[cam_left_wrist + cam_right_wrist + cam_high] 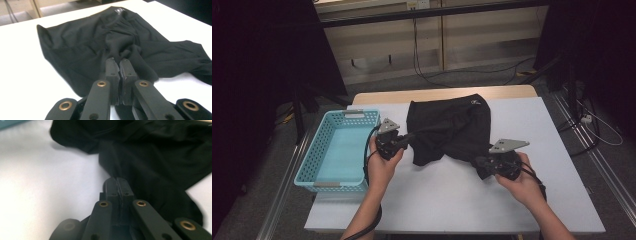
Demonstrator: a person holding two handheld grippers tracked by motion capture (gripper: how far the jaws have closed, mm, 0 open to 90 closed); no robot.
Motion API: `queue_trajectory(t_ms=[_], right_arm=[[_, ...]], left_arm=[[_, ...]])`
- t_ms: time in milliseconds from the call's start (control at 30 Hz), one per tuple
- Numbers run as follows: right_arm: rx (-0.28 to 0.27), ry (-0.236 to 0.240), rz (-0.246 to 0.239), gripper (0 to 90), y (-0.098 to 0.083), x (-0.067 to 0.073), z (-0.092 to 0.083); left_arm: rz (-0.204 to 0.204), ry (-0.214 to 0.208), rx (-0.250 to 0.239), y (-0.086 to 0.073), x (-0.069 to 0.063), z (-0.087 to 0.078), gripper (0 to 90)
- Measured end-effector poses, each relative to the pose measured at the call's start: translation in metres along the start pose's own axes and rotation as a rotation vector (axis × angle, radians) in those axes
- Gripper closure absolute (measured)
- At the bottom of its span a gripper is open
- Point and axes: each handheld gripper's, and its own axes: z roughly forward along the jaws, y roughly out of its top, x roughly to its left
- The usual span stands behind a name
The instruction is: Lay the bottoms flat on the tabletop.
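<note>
I've got both sets of fingers pinched on the crumpled black fabric garment (451,127): left gripper (408,138) mid-frame, right gripper (478,162) lower right, cloth stretching up-frame.

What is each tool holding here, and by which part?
Both hold the black garment: the left tool pinches a bunched fold on its near left side, the right tool a fold at its near right end.

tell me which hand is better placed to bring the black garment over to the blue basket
Left, probably. The left tongs are shut on the black garment right beside the blue basket. The right tongs grip its near corner, farther from the basket.
</note>
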Motion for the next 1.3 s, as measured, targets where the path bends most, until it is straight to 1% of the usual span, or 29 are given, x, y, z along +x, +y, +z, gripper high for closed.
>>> queue_trajectory(t_ms=[67, 100, 167, 233, 267, 333, 367, 400, 433, 467, 533, 567, 600, 633, 667, 733, 800, 833, 867, 967, 1033, 1067, 1100, 1133, 1167, 1200, 1233, 1267, 1300], right_arm=[[-0.018, 0.003, 0.022, 89.6, 0.000, -0.003, -0.005], [-0.018, -0.001, 0.024, 89.5, 0.000, -0.004, -0.005], [-0.010, -0.012, 0.026, 89.4, -0.002, -0.005, -0.002], [0.011, -0.027, 0.032, 89.0, -0.005, -0.006, 0.004], [0.015, -0.035, 0.036, 88.8, -0.008, -0.007, 0.007], [0.040, -0.057, 0.037, 87.6, -0.011, -0.008, 0.013], [0.040, -0.057, 0.037, 87.6, -0.011, -0.008, 0.013], [0.054, -0.085, 0.033, 82.9, -0.011, -0.006, 0.016], [0.054, -0.085, 0.033, 82.9, -0.011, -0.006, 0.016], [0.044, -0.081, 0.021, 79.2, -0.009, -0.002, 0.016], [0.021, -0.055, 0.001, 74.5, -0.006, 0.004, 0.016], [0.018, -0.042, -0.005, 73.3, -0.004, 0.007, 0.017], [0.014, -0.028, -0.020, 73.1, -0.002, 0.010, 0.018], [0.011, -0.017, -0.038, 72.1, -0.001, 0.013, 0.020], [0.014, -0.014, -0.056, 71.4, 0.000, 0.016, 0.022], [0.022, 0.018, -0.083, 71.4, 0.001, 0.021, 0.028], [0.033, 0.028, -0.090, 71.4, 0.001, 0.024, 0.031], [0.069, 0.041, -0.101, 71.3, -0.001, 0.027, 0.039], [0.085, 0.034, -0.104, 70.6, -0.003, 0.027, 0.043], [0.139, -0.009, -0.116, 69.7, -0.007, 0.024, 0.054], [0.119, -0.002, -0.103, 72.2, -0.008, 0.022, 0.058], [0.118, -0.013, -0.109, 75.0, -0.008, 0.022, 0.059], [0.118, -0.013, -0.109, 75.0, -0.008, 0.022, 0.059], [0.118, -0.029, -0.113, 84.2, -0.008, 0.021, 0.060], [0.120, -0.041, -0.113, 87.8, -0.007, 0.020, 0.059], [0.123, -0.035, -0.096, 88.4, -0.007, 0.019, 0.058], [0.123, -0.035, -0.096, 88.4, -0.007, 0.019, 0.058], [0.119, 0.009, -0.056, 88.8, -0.006, 0.017, 0.054], [0.107, 0.025, -0.045, 88.9, -0.005, 0.017, 0.051]], left_arm=[[-0.010, 0.015, -0.004, -0.001, 0.003, -0.003, 87.5], [-0.014, 0.015, -0.004, -0.001, 0.004, -0.003, 87.5], [-0.005, 0.018, 0.004, -0.003, 0.004, -0.001, 87.4], [0.003, 0.022, 0.014, -0.005, 0.003, 0.002, 85.8], [0.007, 0.026, 0.020, -0.006, 0.002, 0.004, 83.3], [0.010, 0.024, 0.027, -0.007, 0.001, 0.007, 77.7], [0.010, 0.024, 0.027, -0.007, 0.001, 0.007, 72.4], [0.013, 0.018, 0.028, -0.008, -0.002, 0.009, 66.6], [0.013, 0.018, 0.028, -0.008, -0.002, 0.009, 62.0], [0.017, 0.003, 0.032, -0.007, -0.004, 0.011, 56.8], [0.022, -0.001, 0.038, -0.007, -0.006, 0.012, 46.8], [0.028, -0.003, 0.045, -0.008, -0.007, 0.014, 42.9], [0.042, -0.009, 0.060, -0.009, -0.010, 0.018, 40.3], [0.046, -0.009, 0.070, -0.009, -0.011, 0.019, 38.4], [0.046, -0.005, 0.074, -0.009, -0.012, 0.020, 36.0], [0.051, -0.001, 0.076, -0.009, -0.012, 0.020, 31.0], [0.052, -0.004, 0.077, -0.008, -0.011, 0.018, 29.5], [0.047, 0.000, 0.069, -0.007, -0.010, 0.017, 28.1], [0.047, -0.002, 0.068, -0.007, -0.010, 0.016, 27.5], [0.050, -0.005, 0.069, -0.006, -0.010, 0.015, 26.7], [0.056, -0.013, 0.071, -0.006, -0.012, 0.015, 26.4], [0.056, -0.013, 0.071, -0.006, -0.012, 0.015, 26.3], [0.056, -0.015, 0.071, -0.006, -0.013, 0.015, 26.3], [0.060, -0.015, 0.070, -0.006, -0.013, 0.015, 26.2], [0.062, -0.018, 0.071, -0.006, -0.014, 0.015, 26.1], [0.062, -0.019, 0.072, -0.005, -0.014, 0.015, 26.1], [0.062, -0.019, 0.072, -0.005, -0.014, 0.015, 26.1], [0.065, -0.019, 0.068, -0.004, -0.015, 0.014, 26.1], [0.065, -0.020, 0.066, -0.004, -0.015, 0.014, 26.1]])
